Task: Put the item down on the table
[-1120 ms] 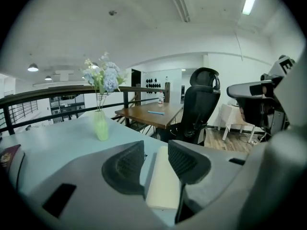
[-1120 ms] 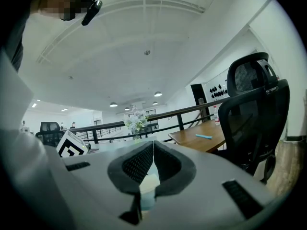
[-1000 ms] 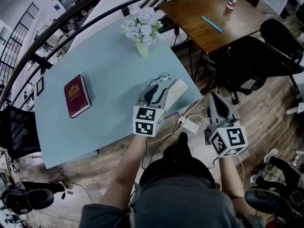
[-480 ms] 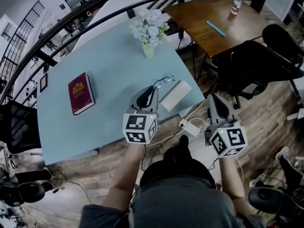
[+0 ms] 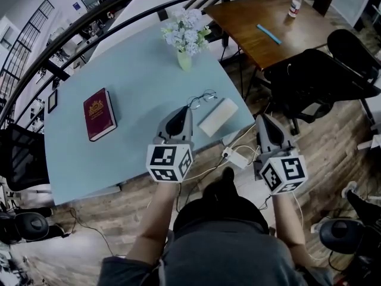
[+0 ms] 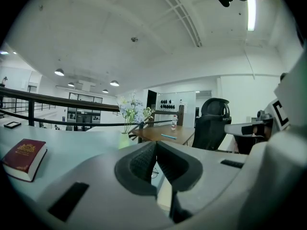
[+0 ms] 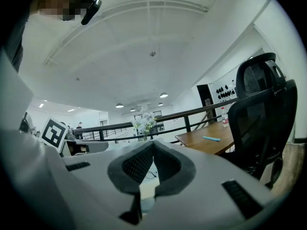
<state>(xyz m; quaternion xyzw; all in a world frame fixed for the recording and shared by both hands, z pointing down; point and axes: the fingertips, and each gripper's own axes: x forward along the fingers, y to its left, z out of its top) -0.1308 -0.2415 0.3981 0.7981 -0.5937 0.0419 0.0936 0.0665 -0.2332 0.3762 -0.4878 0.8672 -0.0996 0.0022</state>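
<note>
Left gripper view: the left gripper (image 6: 155, 146) has just closed its jaws on nothing; the right gripper (image 7: 152, 145) is also clenched, empty; the white box (image 5: 218, 117) lies on the table (image 5: 131, 76).

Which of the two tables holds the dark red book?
The pale blue table, which also bears the flower vase; the brown wooden table carries a bottle.

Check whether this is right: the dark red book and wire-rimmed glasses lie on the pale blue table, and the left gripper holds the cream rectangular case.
One thing is wrong. The left gripper holds nothing: the left gripper view shows its jaws, just closed, together and empty. The cream rectangular case lies on the pale blue table, with the dark red book and wire-rimmed glasses.
</note>
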